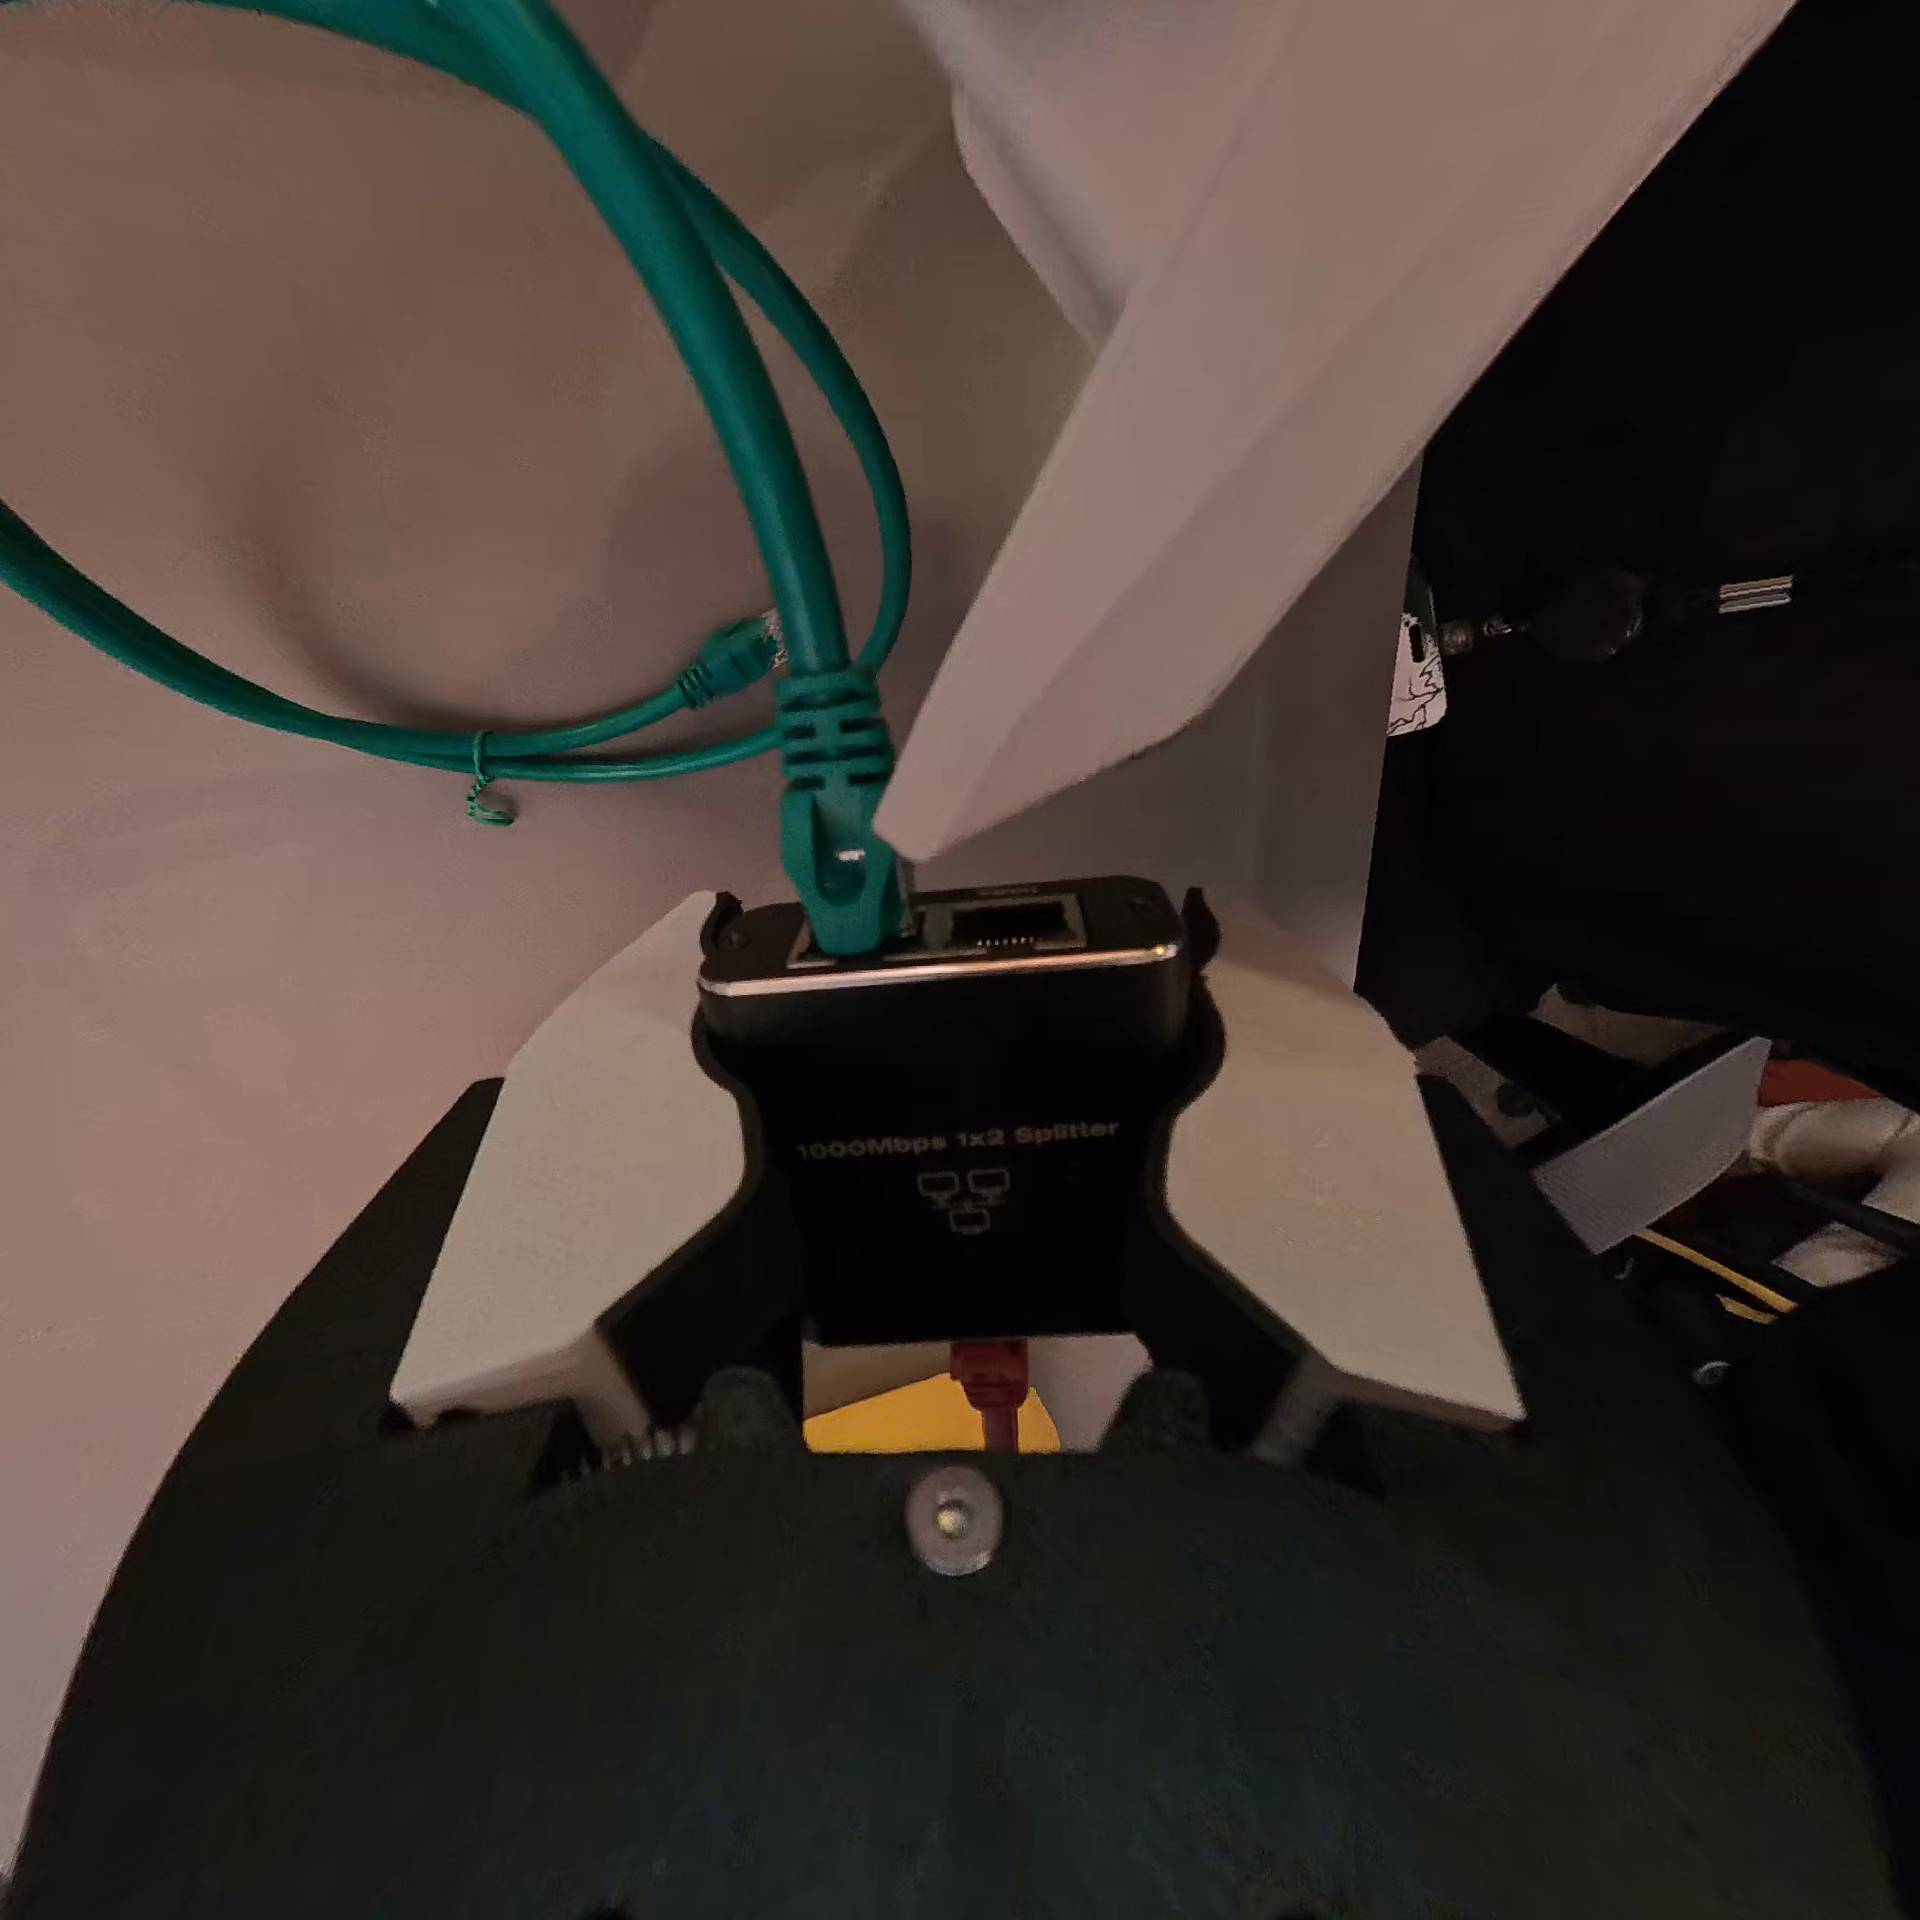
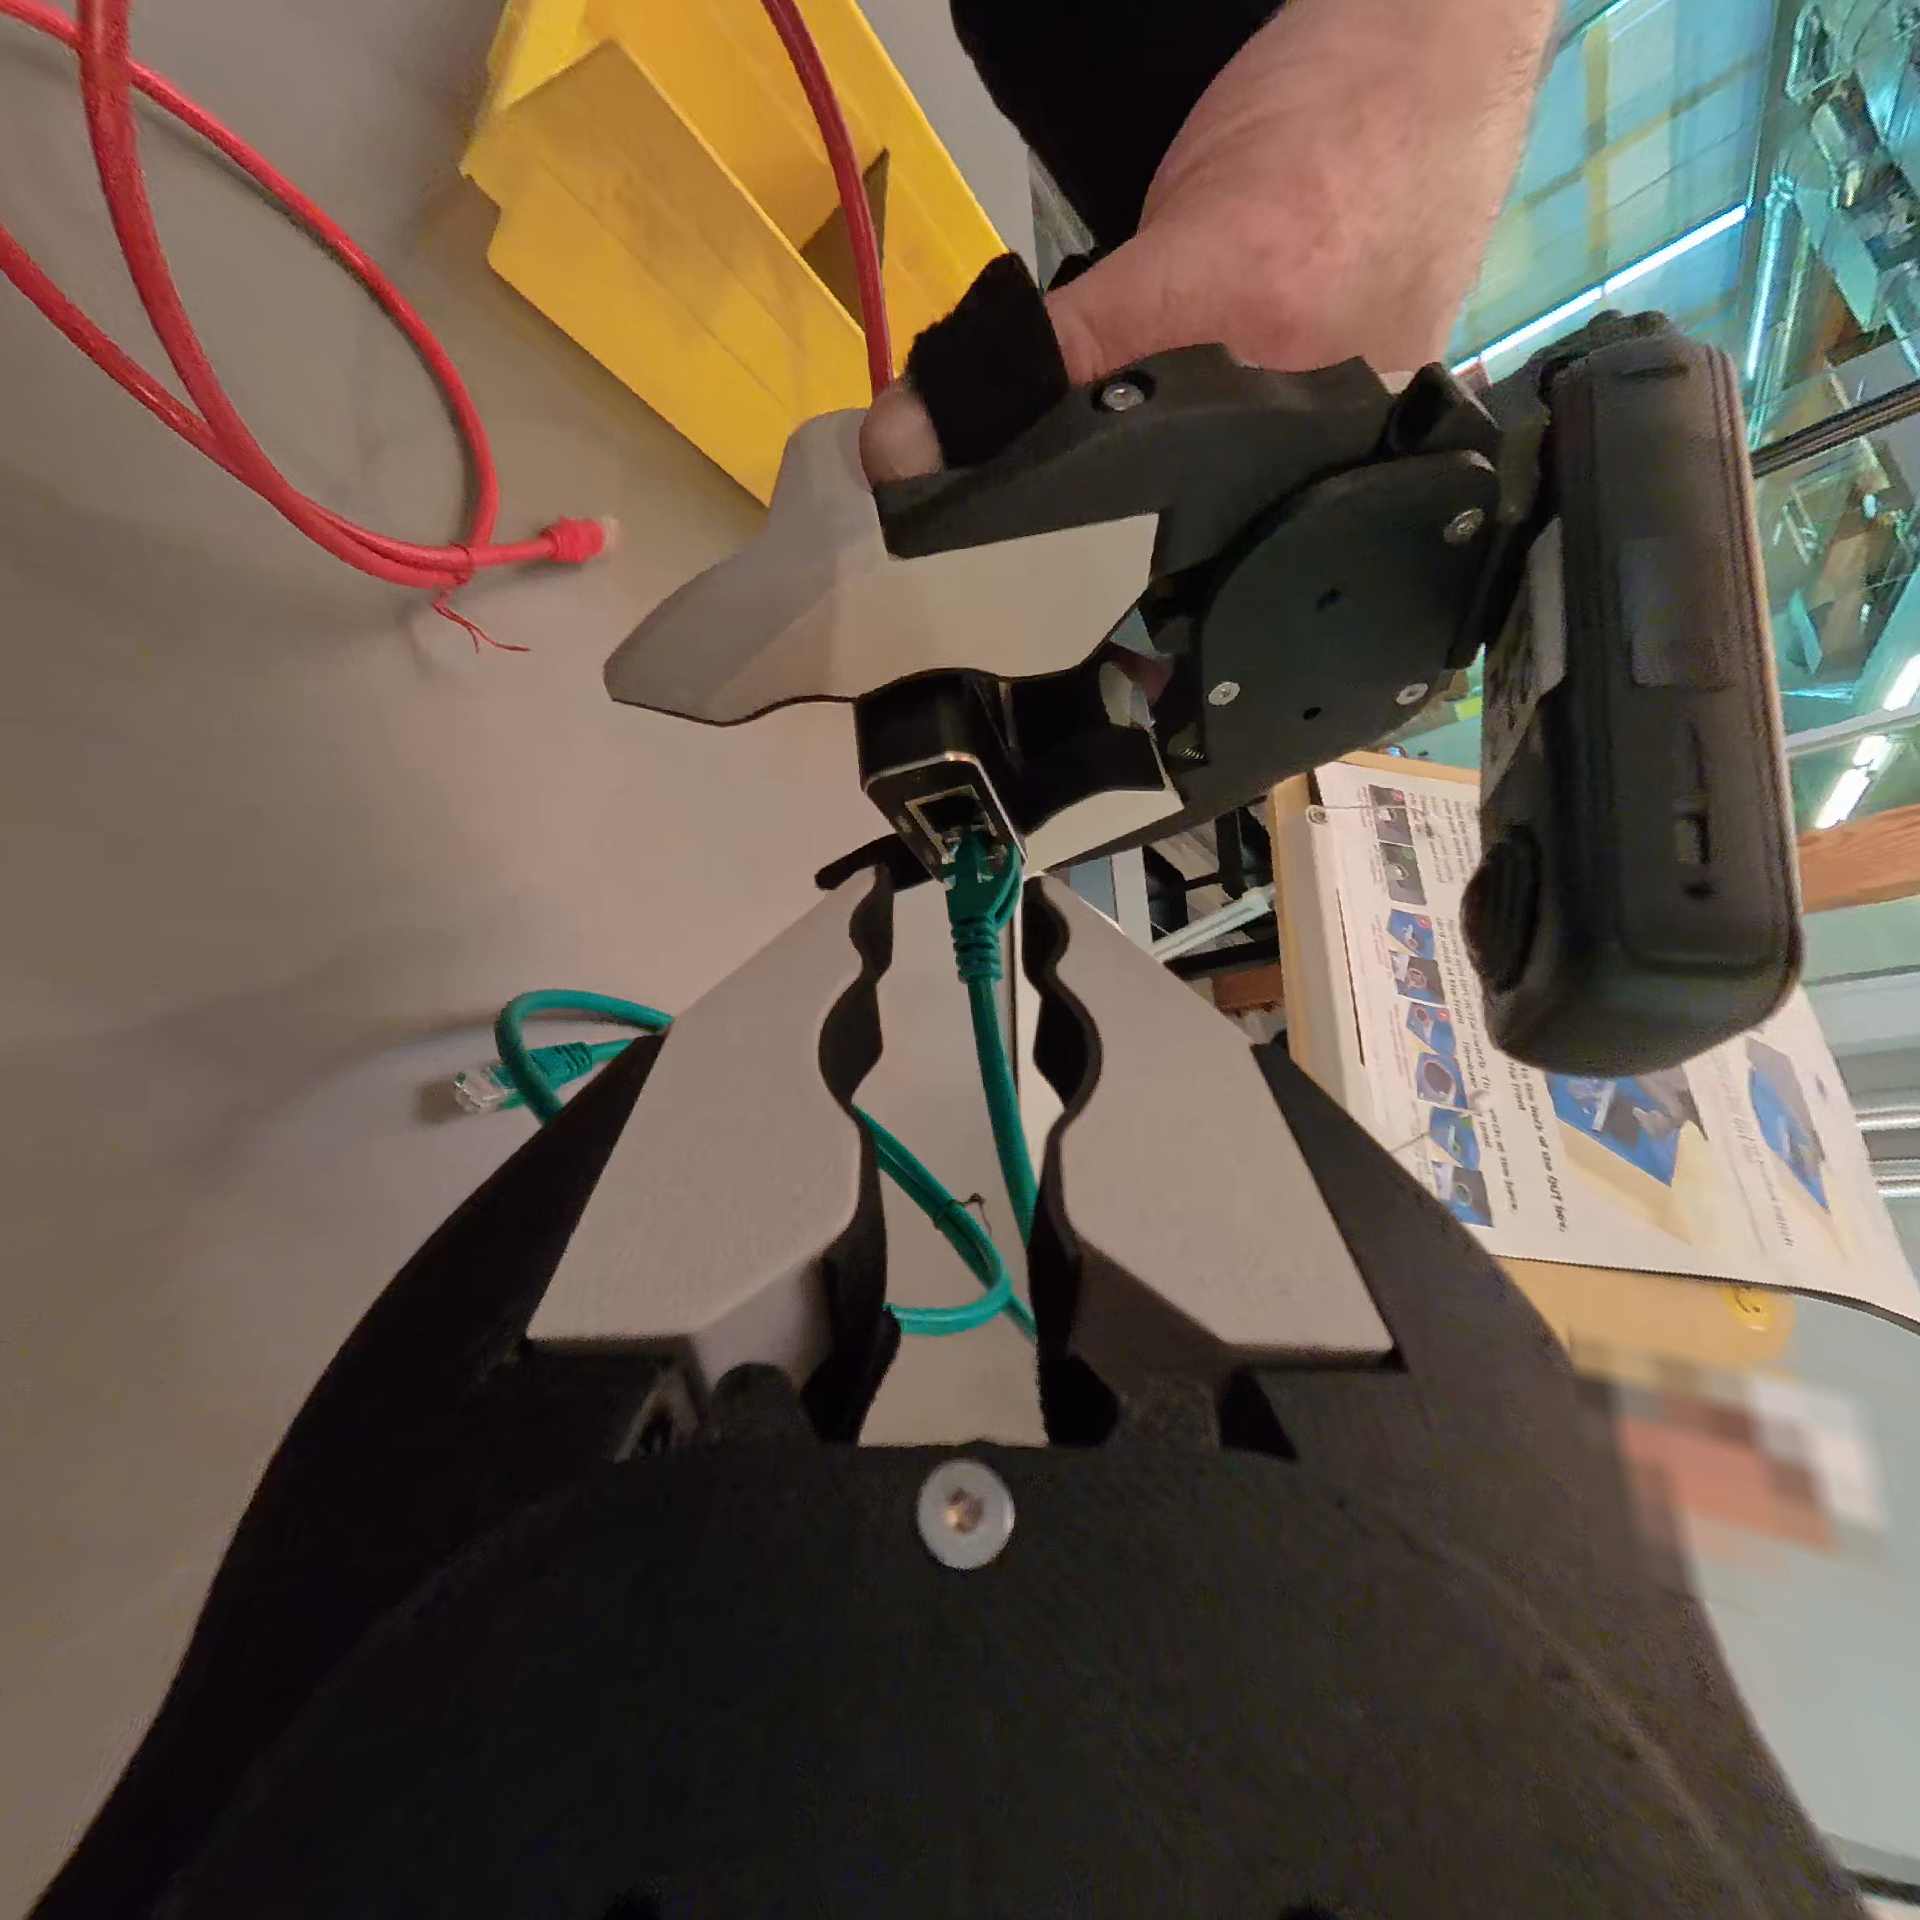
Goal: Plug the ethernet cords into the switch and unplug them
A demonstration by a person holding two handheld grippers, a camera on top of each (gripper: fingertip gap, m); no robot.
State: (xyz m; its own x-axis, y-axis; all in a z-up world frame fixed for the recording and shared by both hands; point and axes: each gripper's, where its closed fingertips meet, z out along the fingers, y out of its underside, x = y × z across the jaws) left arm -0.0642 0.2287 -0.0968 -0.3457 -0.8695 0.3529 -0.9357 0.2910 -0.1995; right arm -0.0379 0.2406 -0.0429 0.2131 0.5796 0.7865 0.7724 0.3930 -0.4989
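My left gripper (image 1: pixel 956 935) is shut on the black switch (image 1: pixel 966 1164) and holds it by its sides. A green ethernet cord (image 1: pixel 727 343) is plugged into the switch's left port; the right port (image 1: pixel 1003 923) is empty. A dark red plug (image 1: pixel 992 1382) sits in the switch's rear end. My right gripper (image 2: pixel 956 894) is open, one finger on each side of the green cord (image 2: pixel 992 1039) just behind its plug (image 2: pixel 971 883), without clear contact. One of its white fingers (image 1: pixel 1143 520) shows next to the green plug in the left wrist view.
A person's hand (image 2: pixel 1299 187) holds the left gripper (image 2: pixel 925 758). The red cord (image 2: pixel 208 416) loops on the grey table (image 2: pixel 208 935), its free plug (image 2: pixel 571 540) near a yellow bin (image 2: pixel 665 260). The green cord's free plug (image 2: pixel 483 1091) lies on the table. Printed sheets (image 2: pixel 1455 1039) lie at the right.
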